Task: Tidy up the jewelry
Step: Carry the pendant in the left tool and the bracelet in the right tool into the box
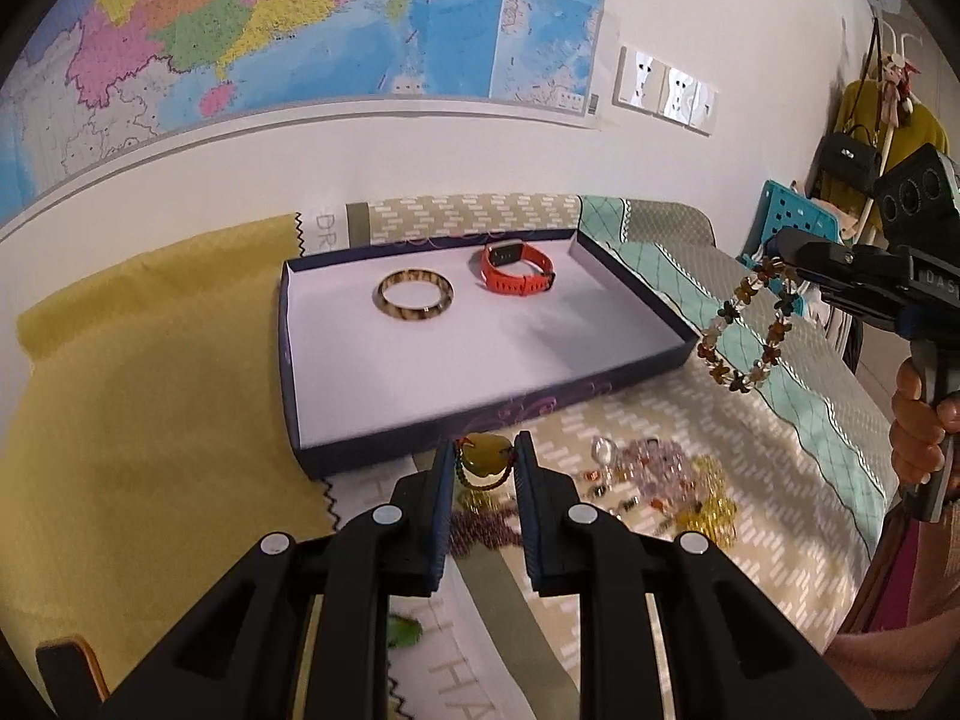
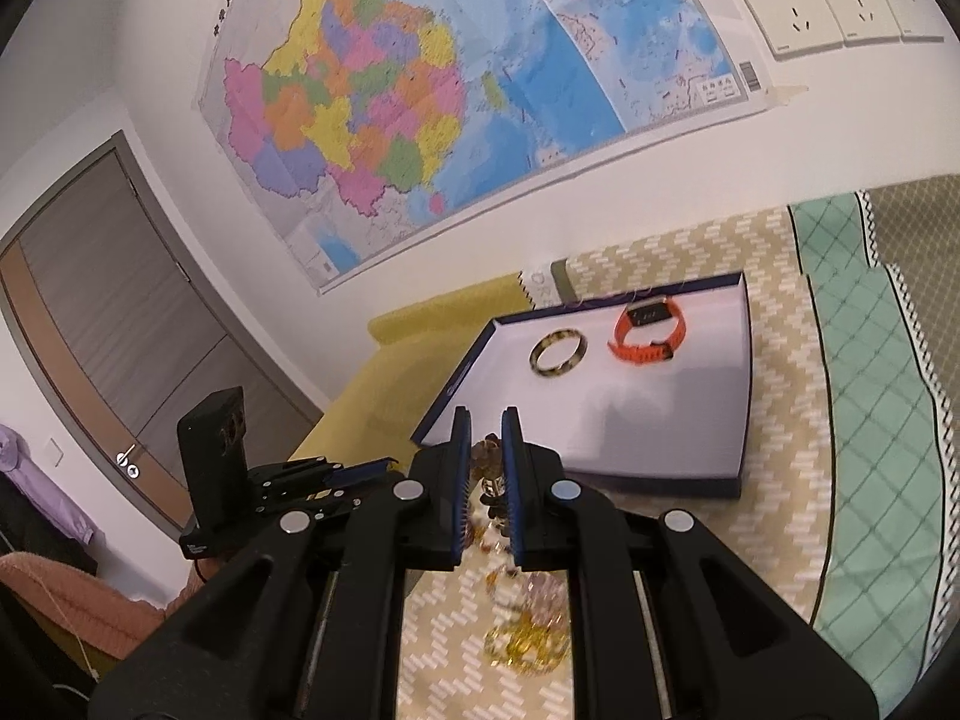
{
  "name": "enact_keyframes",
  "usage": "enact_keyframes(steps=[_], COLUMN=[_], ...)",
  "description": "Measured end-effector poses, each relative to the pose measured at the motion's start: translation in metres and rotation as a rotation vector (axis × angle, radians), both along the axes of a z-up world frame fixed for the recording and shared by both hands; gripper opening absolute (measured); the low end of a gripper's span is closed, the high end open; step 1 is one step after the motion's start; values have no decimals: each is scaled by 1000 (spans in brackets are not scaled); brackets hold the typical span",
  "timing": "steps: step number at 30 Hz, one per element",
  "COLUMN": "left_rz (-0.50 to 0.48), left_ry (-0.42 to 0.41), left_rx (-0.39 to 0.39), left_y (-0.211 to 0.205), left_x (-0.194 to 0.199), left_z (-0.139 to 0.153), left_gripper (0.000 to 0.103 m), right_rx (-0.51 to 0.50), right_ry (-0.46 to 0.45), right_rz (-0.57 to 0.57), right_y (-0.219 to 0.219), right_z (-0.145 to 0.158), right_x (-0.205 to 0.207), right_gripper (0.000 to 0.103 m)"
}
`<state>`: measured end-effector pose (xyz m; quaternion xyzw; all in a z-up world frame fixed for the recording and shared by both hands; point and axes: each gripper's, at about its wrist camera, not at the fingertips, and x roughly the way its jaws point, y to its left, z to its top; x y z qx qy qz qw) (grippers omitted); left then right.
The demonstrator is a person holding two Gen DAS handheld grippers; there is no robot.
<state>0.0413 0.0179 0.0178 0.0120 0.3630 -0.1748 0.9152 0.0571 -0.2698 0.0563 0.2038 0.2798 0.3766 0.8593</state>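
A dark blue tray [image 1: 480, 414] with a white floor holds a tortoiseshell bangle [image 1: 415, 294] and an orange watch [image 1: 517, 269]; both also show in the right wrist view, bangle [image 2: 557, 353], watch [image 2: 649, 330], tray [image 2: 660, 477]. My left gripper [image 1: 483, 462] is shut on a yellow pendant with a dark bead cord [image 1: 483, 459], just in front of the tray's near wall. My right gripper [image 1: 780, 267] is shut on a multicoloured bead bracelet [image 1: 750, 324] that hangs beside the tray's right end. In its own view the right gripper [image 2: 483, 450] clamps brown beads [image 2: 489, 462].
A pile of loose jewelry [image 1: 660, 486] lies on the patterned cloth in front of the tray: purple beads, yellow beads, a ring. A yellow cloth [image 1: 150, 390] covers the left side. A teal checked cloth [image 1: 810, 384] lies on the right. A map [image 1: 300, 18] hangs on the wall.
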Motion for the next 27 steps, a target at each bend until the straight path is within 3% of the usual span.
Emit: enact_keyframes(steps=[11,27], left_rz=[15,39], left_ry=[-7,46], left_rx=[-3,18], left_y=[2,-4], left_x=[41,97], left_z=[9,-7], left_gripper=[18,18], right_rx=[-10,-48], right_ry=[33,104], right_rz=[-31,-91], right_y=[6,17], right_z=[-1,-30], right_x=[54,115], right_gripper=[11,11])
